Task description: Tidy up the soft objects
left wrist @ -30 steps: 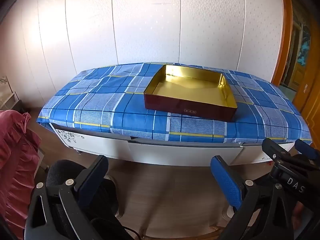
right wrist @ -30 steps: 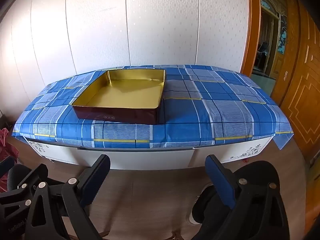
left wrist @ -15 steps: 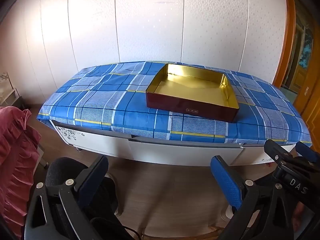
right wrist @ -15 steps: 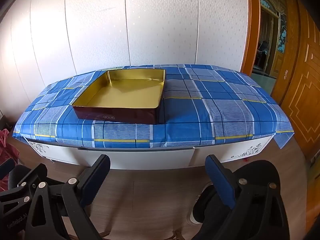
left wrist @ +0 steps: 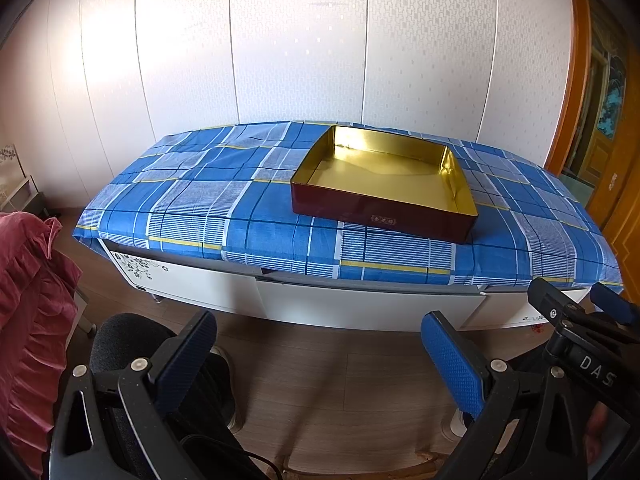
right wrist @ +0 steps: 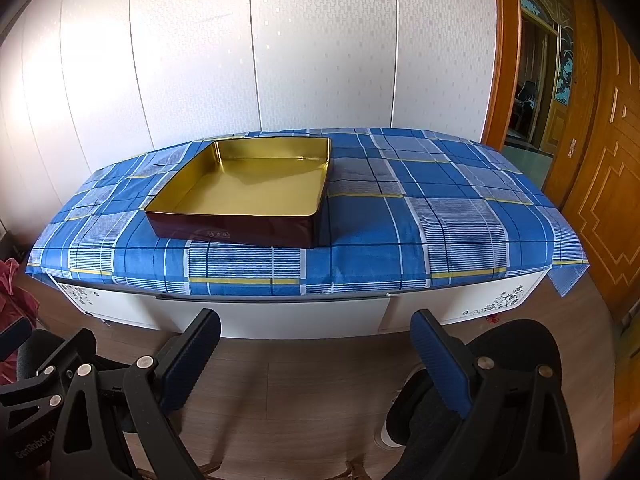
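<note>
One empty gold-lined tin [left wrist: 384,184] lies flat, open side up, on checked cloth [left wrist: 224,216].

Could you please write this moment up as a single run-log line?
left gripper: open, empty | right gripper: open, empty | tin tray: empty, on checked cloth | soft objects: none on cloth

Left claw [left wrist: 318,350] sits low in the frame, blue fingers [left wrist: 450,364] spread wide with nothing between them. Up in the middle, a maroon tin [left wrist: 384,216] (shiny gold inside) rests on the blue plaid worktop [left wrist: 200,204]. Pink ruffled fabric [left wrist: 28,320] hugs the left edge.
</note>
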`<state>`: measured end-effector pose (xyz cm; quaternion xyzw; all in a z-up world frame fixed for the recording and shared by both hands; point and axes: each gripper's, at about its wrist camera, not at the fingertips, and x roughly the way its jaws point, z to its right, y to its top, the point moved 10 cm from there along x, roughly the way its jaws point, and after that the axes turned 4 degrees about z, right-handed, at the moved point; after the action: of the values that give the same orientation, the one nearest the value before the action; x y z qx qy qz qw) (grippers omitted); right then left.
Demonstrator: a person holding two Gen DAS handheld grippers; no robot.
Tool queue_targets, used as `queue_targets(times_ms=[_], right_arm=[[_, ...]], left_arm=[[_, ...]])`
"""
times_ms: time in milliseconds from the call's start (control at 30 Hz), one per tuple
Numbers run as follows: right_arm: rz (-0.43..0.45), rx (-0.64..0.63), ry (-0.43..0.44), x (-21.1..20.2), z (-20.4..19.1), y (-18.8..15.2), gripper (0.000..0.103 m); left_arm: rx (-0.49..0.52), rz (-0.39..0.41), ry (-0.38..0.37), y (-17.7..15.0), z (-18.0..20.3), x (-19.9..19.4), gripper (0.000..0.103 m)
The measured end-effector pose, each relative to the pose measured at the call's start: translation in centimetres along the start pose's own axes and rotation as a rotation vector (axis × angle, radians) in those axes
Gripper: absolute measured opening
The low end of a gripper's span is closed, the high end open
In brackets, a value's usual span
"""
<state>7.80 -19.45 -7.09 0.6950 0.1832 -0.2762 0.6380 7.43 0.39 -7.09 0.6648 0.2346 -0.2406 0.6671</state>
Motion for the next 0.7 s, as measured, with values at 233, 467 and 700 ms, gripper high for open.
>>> queue_targets(times_ms=[233,467,700], right_arm=[[-0.006,0.010,0.001,0.10,0.10,-0.11,0.097],[-0.006,0.006,0.003,0.12,-0.01,-0.20,0.097],[-0.009,0.009,0.001,0.13,0.03,-0.22,0.097]], left_arm=[[0.002,-0.001,0.001,0.05,0.09,-0.01,0.103],[0.002,0.000,0.001,0.05,0.14,-0.01,0.103],[0.005,0.002,0.001,0.05,0.23,0.01,0.103]])
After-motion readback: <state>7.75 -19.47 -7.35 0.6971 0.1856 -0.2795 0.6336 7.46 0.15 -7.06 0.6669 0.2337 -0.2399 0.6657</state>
